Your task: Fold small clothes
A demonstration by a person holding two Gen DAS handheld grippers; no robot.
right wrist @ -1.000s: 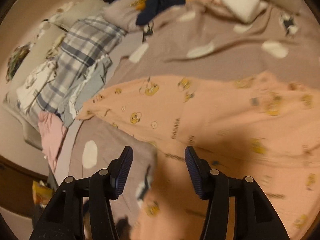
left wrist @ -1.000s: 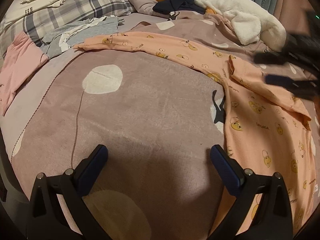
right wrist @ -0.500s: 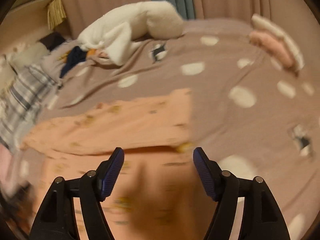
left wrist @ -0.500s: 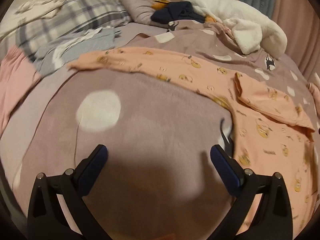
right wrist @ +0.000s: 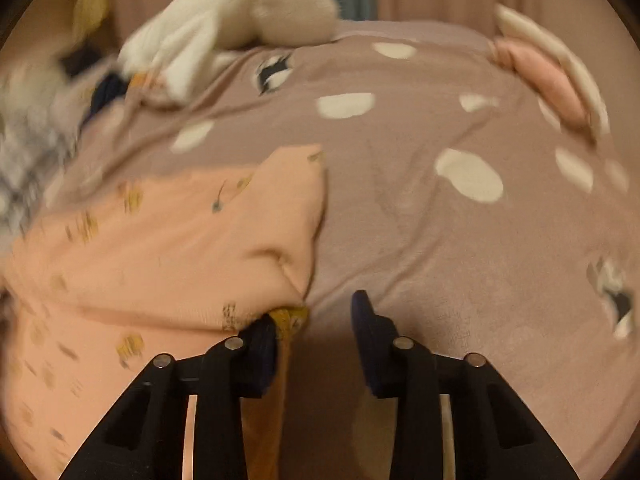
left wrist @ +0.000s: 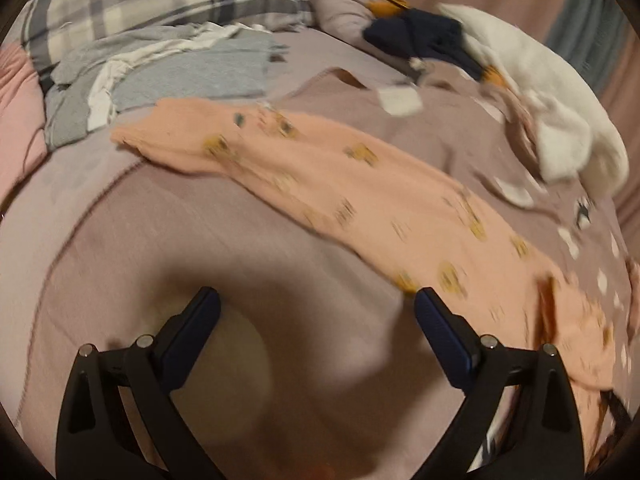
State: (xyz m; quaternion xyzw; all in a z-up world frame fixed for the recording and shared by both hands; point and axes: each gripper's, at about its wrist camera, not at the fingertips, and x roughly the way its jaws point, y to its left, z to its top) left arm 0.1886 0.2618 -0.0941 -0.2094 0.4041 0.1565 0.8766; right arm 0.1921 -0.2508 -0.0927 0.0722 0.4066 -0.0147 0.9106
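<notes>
A peach garment with yellow cartoon prints (left wrist: 352,192) lies spread on the mauve spotted blanket (left wrist: 200,240); one long sleeve runs from upper left to lower right. My left gripper (left wrist: 318,320) is open and empty, low over the blanket just short of that sleeve. In the right wrist view the same garment (right wrist: 180,240) fills the left half, with a folded corner. My right gripper (right wrist: 316,320) is open, its jaws part closed, with the garment's edge against the inside of the left finger.
A grey and white garment (left wrist: 160,72), a plaid pillow (left wrist: 160,0) and pink cloth (left wrist: 16,120) lie at the far left. A white fluffy blanket (left wrist: 540,92) and a navy item (left wrist: 420,36) lie behind. Folded pink and cream clothes (right wrist: 552,76) sit at the far right.
The left gripper moved forward towards the sleeve. The right gripper swung right, came down to the garment's right edge, and its jaws narrowed.
</notes>
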